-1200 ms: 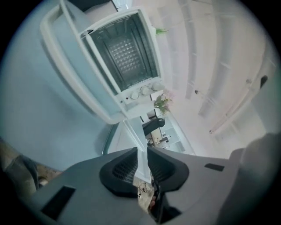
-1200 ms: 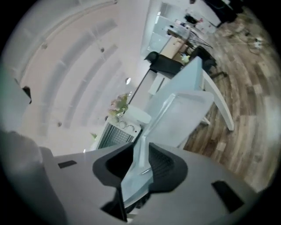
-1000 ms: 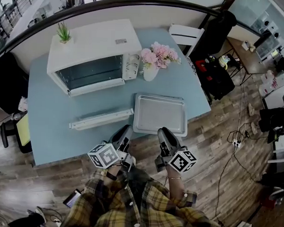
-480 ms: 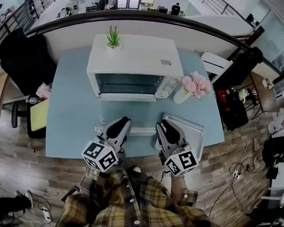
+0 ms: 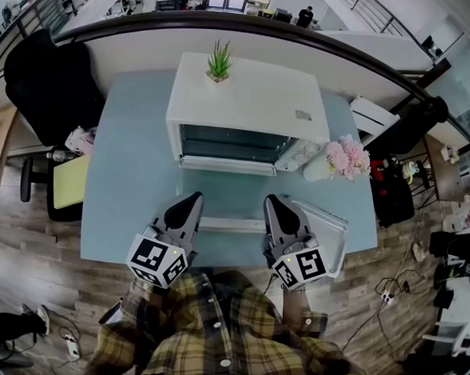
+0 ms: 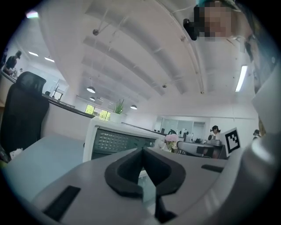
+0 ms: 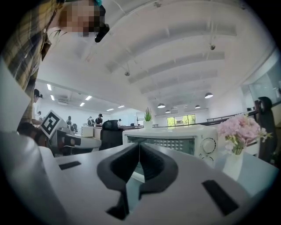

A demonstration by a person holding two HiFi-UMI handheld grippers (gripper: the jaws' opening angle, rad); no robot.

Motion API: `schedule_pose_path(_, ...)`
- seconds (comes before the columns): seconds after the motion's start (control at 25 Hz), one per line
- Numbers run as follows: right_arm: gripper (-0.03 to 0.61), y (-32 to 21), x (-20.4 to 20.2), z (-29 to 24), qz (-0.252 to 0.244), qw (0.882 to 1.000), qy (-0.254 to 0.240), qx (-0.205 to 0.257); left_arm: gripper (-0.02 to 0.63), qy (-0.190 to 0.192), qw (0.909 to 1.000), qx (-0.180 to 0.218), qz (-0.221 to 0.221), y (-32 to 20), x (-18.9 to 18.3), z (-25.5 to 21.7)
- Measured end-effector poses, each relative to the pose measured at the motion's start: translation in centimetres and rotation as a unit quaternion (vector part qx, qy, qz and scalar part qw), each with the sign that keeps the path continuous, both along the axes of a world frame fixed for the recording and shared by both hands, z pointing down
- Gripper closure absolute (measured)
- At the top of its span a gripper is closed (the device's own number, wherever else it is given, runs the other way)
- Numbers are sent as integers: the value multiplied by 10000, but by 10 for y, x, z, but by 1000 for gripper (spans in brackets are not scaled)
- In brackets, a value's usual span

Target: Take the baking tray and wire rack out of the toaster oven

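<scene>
Over the near tabletop [image 5: 131, 179] edge, left tongs [image 5: 190, 198] and right tongs [image 5: 277, 201] just pressed together, empty, wire rack [image 5: 234, 224] between them, baking tray [image 5: 335, 225] at right, toaster oven [image 5: 246, 99] farther

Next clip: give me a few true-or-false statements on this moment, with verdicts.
1. The baking tray lies on the table, outside the toaster oven. True.
2. The left gripper grips the baking tray. False: its fingers have just closed on nothing.
3. A potted plant stands on the toaster oven. True.
4. The pink flowers stand at the toaster oven's left. False: at its right in the head view.
5. The right gripper is wide open. False: its fingers have just closed, empty.
</scene>
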State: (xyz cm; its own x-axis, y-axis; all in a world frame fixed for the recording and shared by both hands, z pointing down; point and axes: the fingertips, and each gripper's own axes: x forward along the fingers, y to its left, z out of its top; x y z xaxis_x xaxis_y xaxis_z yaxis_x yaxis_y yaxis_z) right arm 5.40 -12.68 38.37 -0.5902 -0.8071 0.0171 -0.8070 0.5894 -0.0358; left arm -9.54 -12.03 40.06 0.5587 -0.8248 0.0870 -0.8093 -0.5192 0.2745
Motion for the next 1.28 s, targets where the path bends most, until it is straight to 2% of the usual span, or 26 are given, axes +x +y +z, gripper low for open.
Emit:
schedule_pose_path(0.2,575,0,-4,13,259,9995,-25,-156,623,-174,9997,-91,146,0,-6,9)
schedule_pose_path(0.48,575,5,-3,22,575,9980,-39,-277,623,-137,9994,-140,280,1,-15,13)
schedule_pose_path(0.84,575,1,6,29,670,9969,-7,-407,623,-133,9995,-215,176,-6,-18,20)
schedule_pose_path(1.28,575,0,4,35,746,9957,-125,-526,623,-175,9992,-255,261,-3,-17,27)
